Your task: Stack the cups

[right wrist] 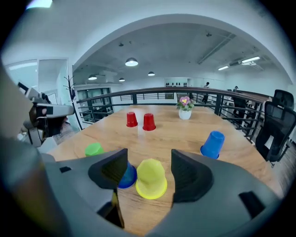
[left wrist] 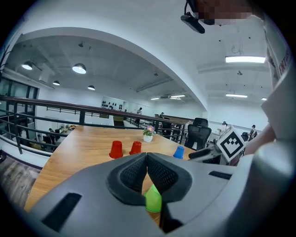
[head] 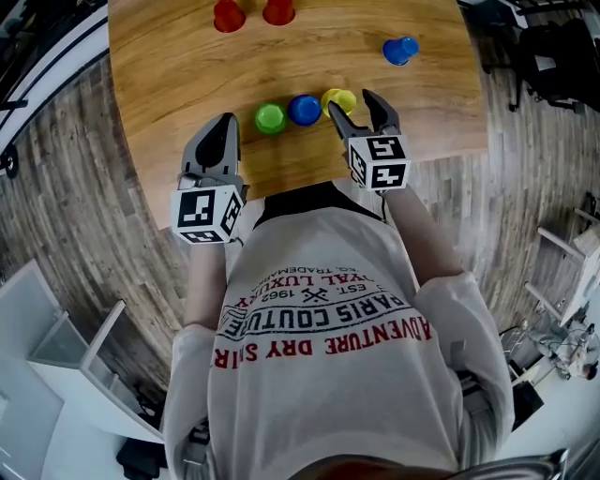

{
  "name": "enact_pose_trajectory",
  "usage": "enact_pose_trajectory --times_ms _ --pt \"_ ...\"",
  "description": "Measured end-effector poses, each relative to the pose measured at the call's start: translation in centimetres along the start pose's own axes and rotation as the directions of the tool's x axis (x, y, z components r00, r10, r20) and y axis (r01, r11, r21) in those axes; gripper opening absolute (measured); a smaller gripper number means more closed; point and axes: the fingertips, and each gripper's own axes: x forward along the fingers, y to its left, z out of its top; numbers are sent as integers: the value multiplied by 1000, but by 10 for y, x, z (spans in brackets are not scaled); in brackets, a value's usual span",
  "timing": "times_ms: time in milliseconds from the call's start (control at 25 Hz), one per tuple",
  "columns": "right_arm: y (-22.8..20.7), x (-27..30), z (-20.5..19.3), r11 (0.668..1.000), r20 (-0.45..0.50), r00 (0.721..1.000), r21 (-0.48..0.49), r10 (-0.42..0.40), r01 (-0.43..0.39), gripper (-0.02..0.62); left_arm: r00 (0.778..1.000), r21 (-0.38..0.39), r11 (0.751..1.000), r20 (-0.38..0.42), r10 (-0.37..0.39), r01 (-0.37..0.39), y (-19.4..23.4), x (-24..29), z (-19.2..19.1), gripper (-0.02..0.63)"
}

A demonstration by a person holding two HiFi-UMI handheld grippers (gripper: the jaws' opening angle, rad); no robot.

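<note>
Wooden table [head: 309,70]: yellow cup [right wrist: 151,181] looked light, flimsy; sides wanted a gentle pinch. Right gripper [right wrist: 149,163] gaped at it; left gripper [left wrist: 147,162] clenched empty.

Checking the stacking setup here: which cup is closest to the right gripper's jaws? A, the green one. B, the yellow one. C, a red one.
B: the yellow cup stands upside down just ahead of the open jaws of the right gripper; the green cup and the red cups stand farther off.
</note>
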Motion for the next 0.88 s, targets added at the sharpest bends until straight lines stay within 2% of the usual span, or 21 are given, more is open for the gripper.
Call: enact_pose_trajectory --times_ms 200,320,520,680,880 --pt "-6 -12 47 1000 81 997 -18 11 -10 288 999 9 999 7 -33 33 -3 4 3 17" --pt "-10 -5 70 997 88 994 -43 63 -59 288 1000 12 1000 16 -22 21 -3 9 10 17" --pt "-12 25 104 969 55 973 -116 224 -217 288 998 -3 998 33 59 -59 4 23 23 17" --pt "-13 57 130 927 15 937 -153 348 -342 290 990 -20 990 43 137 -136 8 37 31 17" --pt "-10 109 149 875 -56 899 -212 434 -435 299 971 -50 971 40 237 -235 18 48 34 17"
